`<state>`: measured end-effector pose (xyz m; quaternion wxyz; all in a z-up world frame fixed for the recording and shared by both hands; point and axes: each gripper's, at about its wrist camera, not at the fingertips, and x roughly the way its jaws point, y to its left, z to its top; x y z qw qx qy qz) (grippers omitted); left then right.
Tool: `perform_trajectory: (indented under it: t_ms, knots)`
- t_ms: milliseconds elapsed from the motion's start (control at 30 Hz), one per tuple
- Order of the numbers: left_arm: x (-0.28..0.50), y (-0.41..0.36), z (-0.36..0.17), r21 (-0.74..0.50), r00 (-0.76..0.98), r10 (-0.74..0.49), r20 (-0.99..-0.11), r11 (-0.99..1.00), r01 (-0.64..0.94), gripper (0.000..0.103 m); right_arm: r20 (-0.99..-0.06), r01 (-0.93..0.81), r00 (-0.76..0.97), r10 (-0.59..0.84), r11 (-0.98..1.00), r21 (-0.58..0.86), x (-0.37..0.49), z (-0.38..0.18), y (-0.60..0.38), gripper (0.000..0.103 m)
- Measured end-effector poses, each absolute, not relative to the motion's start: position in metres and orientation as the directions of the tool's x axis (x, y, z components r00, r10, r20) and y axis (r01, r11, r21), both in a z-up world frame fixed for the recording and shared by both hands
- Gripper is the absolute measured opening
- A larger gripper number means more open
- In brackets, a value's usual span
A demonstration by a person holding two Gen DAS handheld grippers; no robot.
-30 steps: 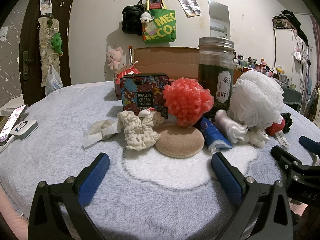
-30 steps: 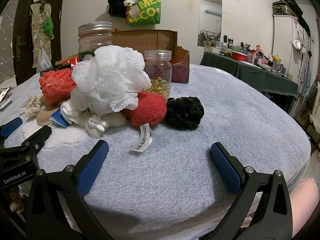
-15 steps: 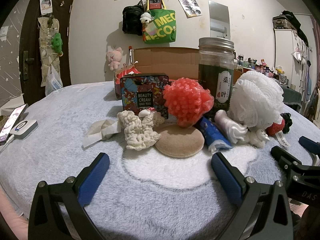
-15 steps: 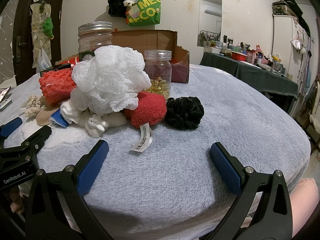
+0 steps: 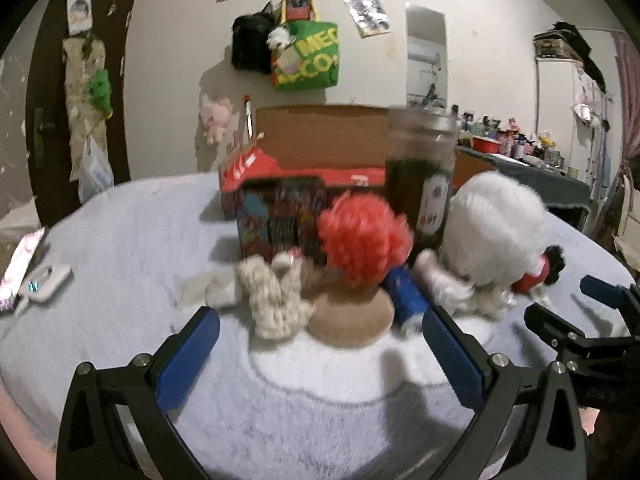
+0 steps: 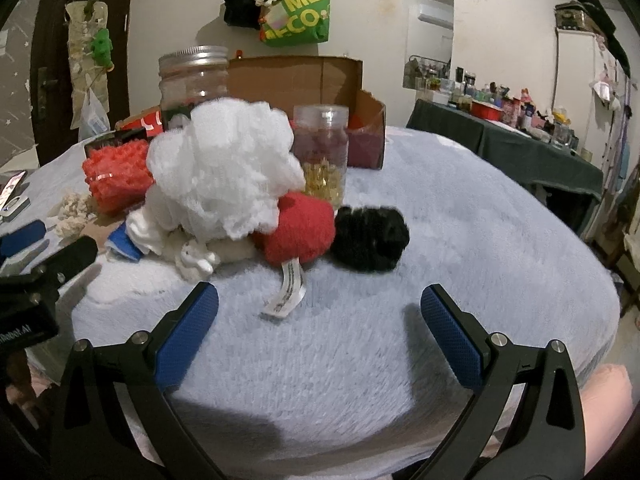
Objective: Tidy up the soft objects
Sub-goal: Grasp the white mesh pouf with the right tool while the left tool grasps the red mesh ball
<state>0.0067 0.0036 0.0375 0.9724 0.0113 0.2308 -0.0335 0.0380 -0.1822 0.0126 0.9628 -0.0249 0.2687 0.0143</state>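
A heap of soft things lies on the fluffy blue-grey table (image 5: 132, 240). In the left wrist view I see a cream knitted piece (image 5: 276, 300), a tan round pad (image 5: 352, 316), a red-orange mesh puff (image 5: 364, 236) and a white bath puff (image 5: 496, 232). My left gripper (image 5: 316, 356) stands open just short of the knitted piece and the pad, with nothing between its fingers. The right wrist view shows the white bath puff (image 6: 224, 172), a red knitted piece (image 6: 300, 228) with a label, and a black fuzzy piece (image 6: 372, 236). My right gripper (image 6: 320, 324) is open in front of them, holding nothing.
Hard items stand among the heap: a large dark jar (image 5: 424, 176), a small jar of gold bits (image 6: 322, 152), a printed tin (image 5: 280, 216) and a blue tube (image 5: 406, 296). A cardboard box (image 5: 320, 140) sits behind. A phone and white device (image 5: 44, 280) lie at far left.
Both grippers have moved forward and up toward the heap; the left wrist view is now blurred by motion. Nothing on the table has shifted.
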Motion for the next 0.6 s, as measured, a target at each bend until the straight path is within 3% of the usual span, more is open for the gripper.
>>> perform_trajectory:
  t_ms: [300,600]
  knots:
    - [0.025,-0.001,0.067,0.035,0.895,-0.123,-0.428,0.988,0.153,0.103,-0.453,-0.145,0.881,0.138,0.989,0.020,0.043,0.049,-0.188,0.103]
    - [0.055,0.002,0.076,0.019,0.862,-0.176,-0.475,0.977,0.210,0.103,-0.481,-0.277,0.824,0.299,0.954,0.119,0.084,0.069,-0.191,0.103]
